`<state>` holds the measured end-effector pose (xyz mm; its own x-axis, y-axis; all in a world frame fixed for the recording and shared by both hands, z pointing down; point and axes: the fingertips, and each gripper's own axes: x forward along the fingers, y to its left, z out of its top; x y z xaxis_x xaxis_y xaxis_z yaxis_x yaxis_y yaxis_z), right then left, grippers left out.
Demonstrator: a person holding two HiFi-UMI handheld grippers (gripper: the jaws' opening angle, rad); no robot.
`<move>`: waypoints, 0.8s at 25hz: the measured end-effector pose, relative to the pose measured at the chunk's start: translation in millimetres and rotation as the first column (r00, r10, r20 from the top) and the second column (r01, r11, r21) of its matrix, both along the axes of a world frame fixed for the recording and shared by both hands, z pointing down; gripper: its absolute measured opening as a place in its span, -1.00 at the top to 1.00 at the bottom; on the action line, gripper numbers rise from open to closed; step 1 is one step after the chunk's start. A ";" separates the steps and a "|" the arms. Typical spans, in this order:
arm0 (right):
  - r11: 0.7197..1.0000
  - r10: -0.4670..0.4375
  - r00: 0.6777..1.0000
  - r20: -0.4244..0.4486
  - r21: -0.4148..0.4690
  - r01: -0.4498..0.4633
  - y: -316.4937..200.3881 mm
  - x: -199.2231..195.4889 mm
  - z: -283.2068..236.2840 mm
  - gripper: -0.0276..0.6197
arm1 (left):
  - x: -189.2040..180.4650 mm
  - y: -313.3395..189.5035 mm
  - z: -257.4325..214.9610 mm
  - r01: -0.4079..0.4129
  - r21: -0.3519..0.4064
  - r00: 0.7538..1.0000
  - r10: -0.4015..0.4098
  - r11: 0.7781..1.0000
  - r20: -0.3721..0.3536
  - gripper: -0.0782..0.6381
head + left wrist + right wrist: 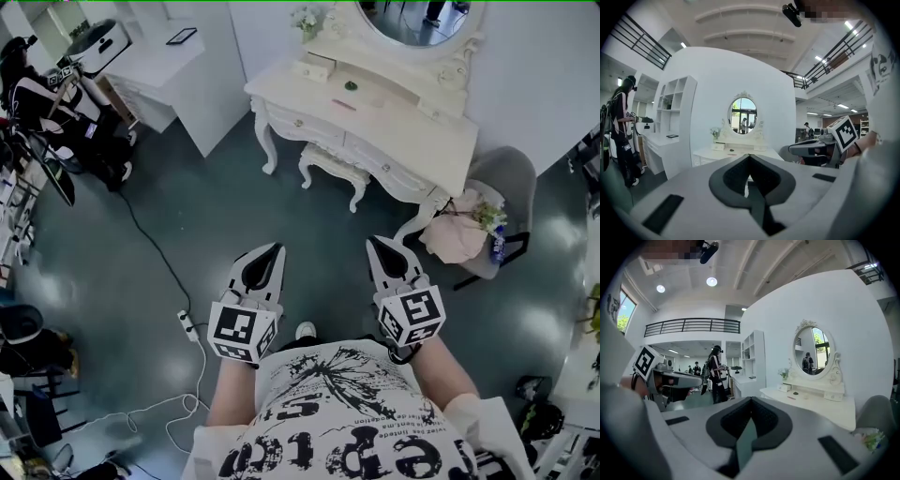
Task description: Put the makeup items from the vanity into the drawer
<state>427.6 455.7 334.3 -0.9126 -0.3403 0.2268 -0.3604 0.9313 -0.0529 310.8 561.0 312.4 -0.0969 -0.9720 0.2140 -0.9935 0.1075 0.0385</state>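
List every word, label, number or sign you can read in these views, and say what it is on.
"epte": large black letters on the person's white T-shirt, cut by the frame edge, reading unsure.
Smaller print on that shirt: too small to read.
On the left gripper and right gripper: square marker patterns only, no letters.
On the vanity: nothing legible.

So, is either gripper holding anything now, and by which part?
Nothing is held: left gripper and right gripper both have jaws together and empty, short of the vanity.
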 end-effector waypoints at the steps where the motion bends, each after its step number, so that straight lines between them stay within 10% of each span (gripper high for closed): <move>1: 1.000 0.007 1.000 -0.004 -0.001 -0.007 -2.9 -12.5 0.1 0.86 | -13.7 -1.8 0.4 -0.004 -0.003 1.000 0.004 1.000 0.000 0.77; 11: 1.000 0.014 0.999 -0.046 -0.005 -0.015 -48.5 -96.2 22.7 0.86 | -99.5 -33.7 29.9 0.019 -0.027 0.999 -0.020 0.999 -0.049 0.77; 20: 0.999 -0.024 0.999 -0.036 -0.027 0.023 -192.0 -180.4 39.3 0.86 | -174.9 -164.4 33.7 0.046 -0.041 0.999 -0.047 0.998 -0.007 0.77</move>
